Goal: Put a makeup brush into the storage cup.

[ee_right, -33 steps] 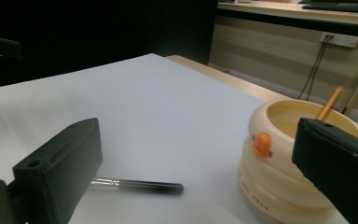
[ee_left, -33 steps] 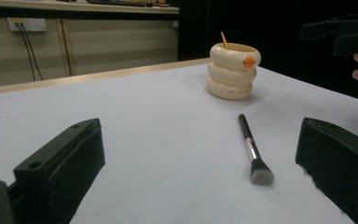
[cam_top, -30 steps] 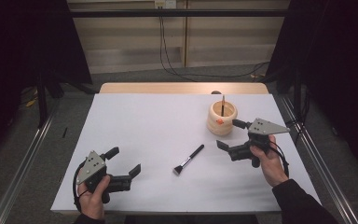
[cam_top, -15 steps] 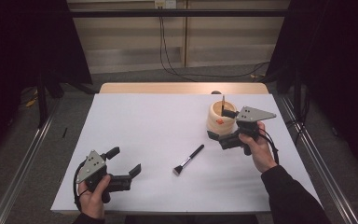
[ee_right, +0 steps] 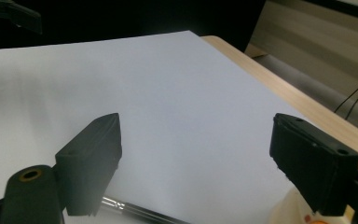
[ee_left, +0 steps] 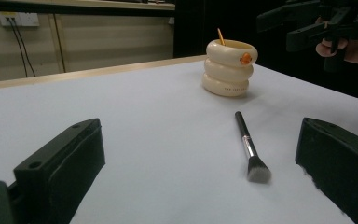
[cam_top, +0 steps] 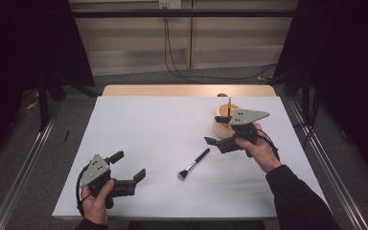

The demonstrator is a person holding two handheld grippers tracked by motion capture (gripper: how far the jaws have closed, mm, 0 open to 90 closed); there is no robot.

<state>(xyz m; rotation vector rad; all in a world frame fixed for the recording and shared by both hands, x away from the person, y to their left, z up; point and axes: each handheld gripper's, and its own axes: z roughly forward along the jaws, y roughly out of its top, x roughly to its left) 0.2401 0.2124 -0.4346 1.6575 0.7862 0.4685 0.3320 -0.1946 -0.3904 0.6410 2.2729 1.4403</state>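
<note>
Right of centre in the high view, the right tool (cam_top: 219,130), jaws apart, could topple the cream holder (cam_top: 222,125); the left tool (cam_top: 128,166) gapes too.

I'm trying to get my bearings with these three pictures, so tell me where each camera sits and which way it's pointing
High view: above the person's side, facing forward and down on the white table; both forearms, left gripper and right gripper show.
Left gripper view: low on the left gripper, looking between its open jaws across the table at the brush, the cream holder and the right gripper.
Right gripper view: on the right gripper, looking down between its open jaws at bare table, the holder's rim at bottom right.
All three share the brush and holder.
</note>
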